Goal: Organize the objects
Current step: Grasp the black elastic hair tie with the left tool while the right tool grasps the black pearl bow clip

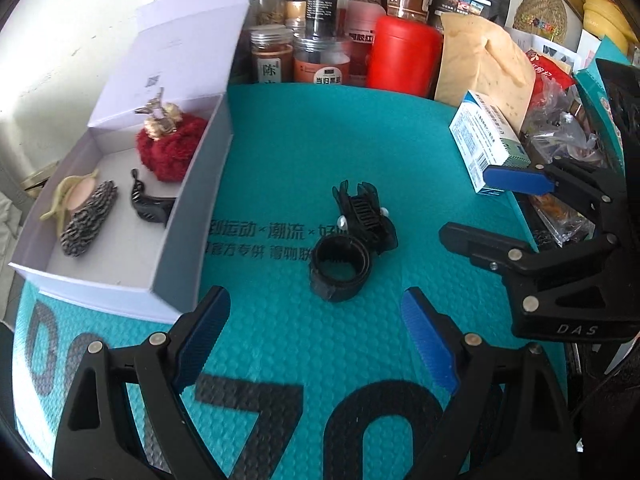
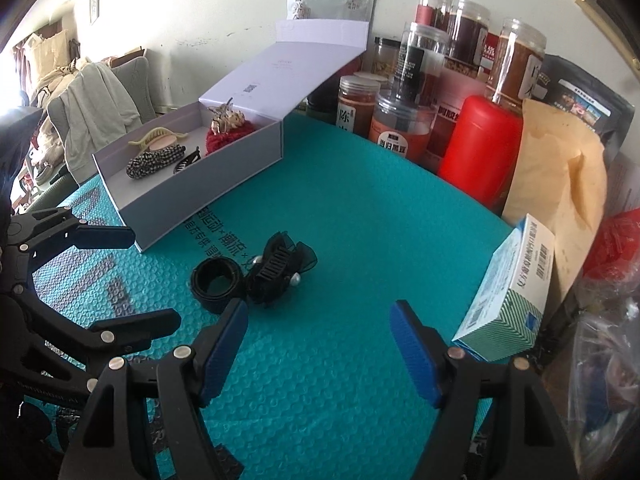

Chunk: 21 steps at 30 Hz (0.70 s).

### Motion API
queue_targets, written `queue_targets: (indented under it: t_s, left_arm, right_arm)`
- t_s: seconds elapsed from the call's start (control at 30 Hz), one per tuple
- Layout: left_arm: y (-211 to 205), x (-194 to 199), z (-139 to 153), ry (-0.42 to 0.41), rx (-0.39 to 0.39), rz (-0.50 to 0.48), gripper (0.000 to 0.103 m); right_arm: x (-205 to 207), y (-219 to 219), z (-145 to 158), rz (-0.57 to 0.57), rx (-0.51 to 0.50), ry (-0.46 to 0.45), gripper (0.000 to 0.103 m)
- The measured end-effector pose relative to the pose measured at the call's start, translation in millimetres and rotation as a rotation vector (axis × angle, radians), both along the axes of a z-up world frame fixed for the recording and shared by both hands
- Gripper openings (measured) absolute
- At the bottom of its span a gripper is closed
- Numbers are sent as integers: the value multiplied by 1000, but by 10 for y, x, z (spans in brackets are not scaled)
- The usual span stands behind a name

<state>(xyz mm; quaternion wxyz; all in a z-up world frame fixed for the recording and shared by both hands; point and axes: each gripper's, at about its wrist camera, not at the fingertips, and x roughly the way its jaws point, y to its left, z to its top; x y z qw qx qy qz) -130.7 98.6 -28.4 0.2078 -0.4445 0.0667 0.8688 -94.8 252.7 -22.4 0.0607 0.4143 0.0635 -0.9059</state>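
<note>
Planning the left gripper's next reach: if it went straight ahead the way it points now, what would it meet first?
Probably the coiled black band on the teal mat, centred ahead of the open left gripper; the black bow claw clip sits just beyond. Depth is uncertain.

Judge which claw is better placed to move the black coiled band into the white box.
Left, probably. The left claw is open with the black coiled band just ahead between its fingers, and the white box is beside it. The right claw is open but offset.
</note>
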Motion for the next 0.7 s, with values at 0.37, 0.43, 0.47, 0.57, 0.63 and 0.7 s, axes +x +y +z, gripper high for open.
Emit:
queue_targets:
  t_s: [0.37, 0.43, 0.47, 0.57, 0.63, 0.7]
  left_arm:
    - [210, -242, -207, 11, -2, -27, 82]
    - [219, -282, -263, 4, -8, -33, 76]
    - [218, -296, -290, 0, -9, -35, 67]
    - [207, -324, -357, -25, 17, -47, 42]
    - [198, -339, -398, -30, 24, -43, 41]
    - [180, -322, -402, -22, 29, -45, 40]
  right_arm:
    - [-269, 174, -203, -14, -41, -59, 74]
    - [-300, 187, -215, -10, -55, -67, 74]
    - [-314, 191, -222, -6, -63, -71, 74]
    - [-368, 177, -239, -1, -67, -76, 74]
    - [-397, 156, -249, 3, -75, -79, 74]
    - [-442, 128, -262, 7, -88, -89, 74]
